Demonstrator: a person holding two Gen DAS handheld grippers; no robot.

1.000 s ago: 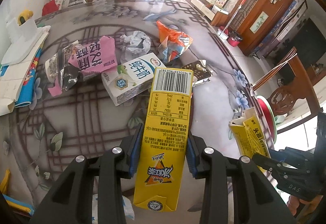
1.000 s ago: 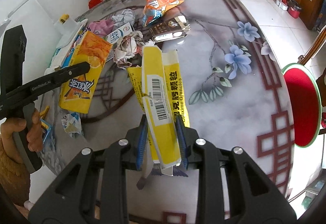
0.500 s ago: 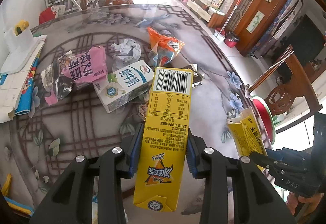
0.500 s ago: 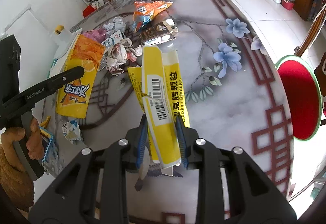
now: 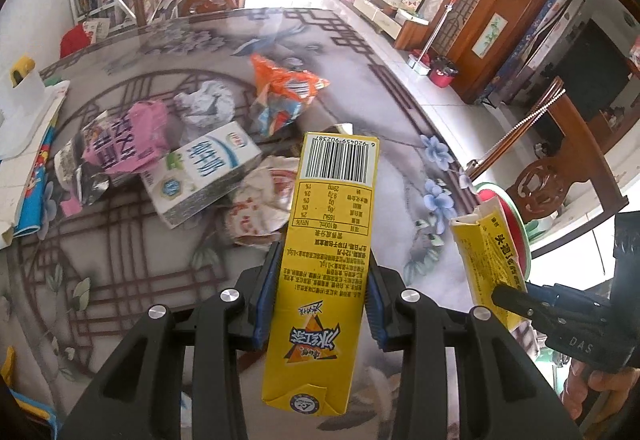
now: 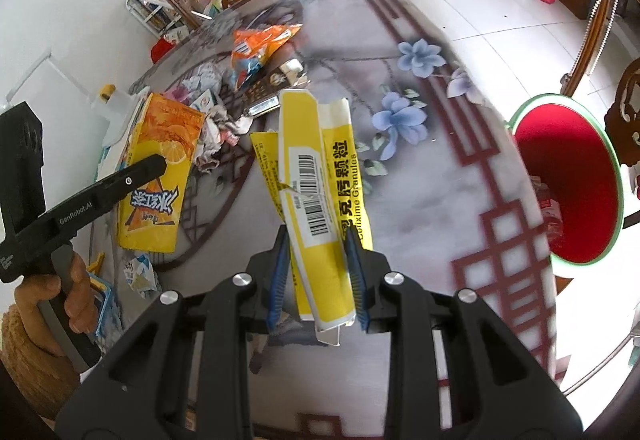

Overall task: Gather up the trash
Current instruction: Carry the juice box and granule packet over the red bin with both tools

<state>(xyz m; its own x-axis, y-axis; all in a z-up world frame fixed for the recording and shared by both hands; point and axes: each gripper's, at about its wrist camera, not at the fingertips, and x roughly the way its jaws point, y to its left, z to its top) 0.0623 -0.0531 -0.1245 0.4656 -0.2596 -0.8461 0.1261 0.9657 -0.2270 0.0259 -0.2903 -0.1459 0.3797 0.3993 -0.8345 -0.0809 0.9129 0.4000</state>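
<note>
Clamped in the left gripper (image 5: pixel 320 304): a yellow drink carton (image 5: pixel 324 264), barcode end forward. Pinched in the right gripper (image 6: pixel 318 272): a torn yellow medicine box (image 6: pixel 316 191). Ahead of both, on the table (image 5: pixel 132 260): milk carton (image 5: pixel 204 175), pink wrapper (image 5: pixel 128 143), orange snack bag (image 5: pixel 280 95). Right view only, right of the fingers: red bin (image 6: pixel 568 191).

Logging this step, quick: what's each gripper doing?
Left gripper: closed on the juice carton.
Right gripper: closed on the torn yellow box.
</note>
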